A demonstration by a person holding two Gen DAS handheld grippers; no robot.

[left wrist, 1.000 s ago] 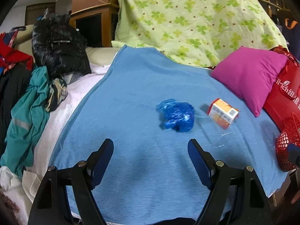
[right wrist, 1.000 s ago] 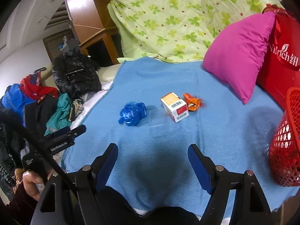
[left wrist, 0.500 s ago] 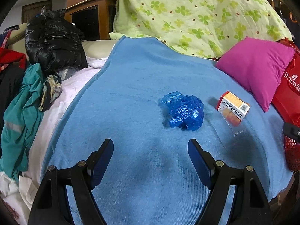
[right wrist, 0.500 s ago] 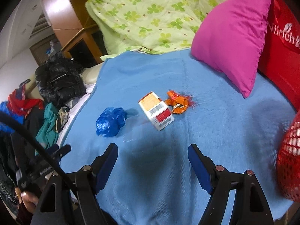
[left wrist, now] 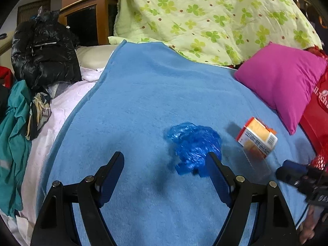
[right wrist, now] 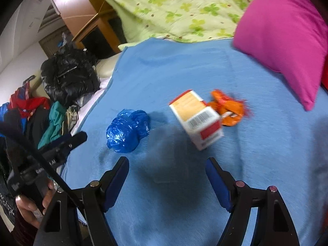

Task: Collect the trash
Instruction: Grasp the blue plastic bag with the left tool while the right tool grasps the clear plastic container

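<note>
My left tool (left wrist: pixel 164 165) hangs wide, empty, the crumpled blue bag (left wrist: pixel 193 146) at its right finger; my right tool (right wrist: pixel 167 169), equally wide, faces the carton (right wrist: pixel 196 119).

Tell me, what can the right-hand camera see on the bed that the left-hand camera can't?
Only the right wrist view shows the crumpled orange wrapper behind the small carton, plus the person's hand holding the left gripper. Only the left wrist view shows the red mesh basket at its right edge. Both show the blue plastic bag, the carton, the pink pillow, the black jacket, the blue blanket, and open, empty jaws.
</note>
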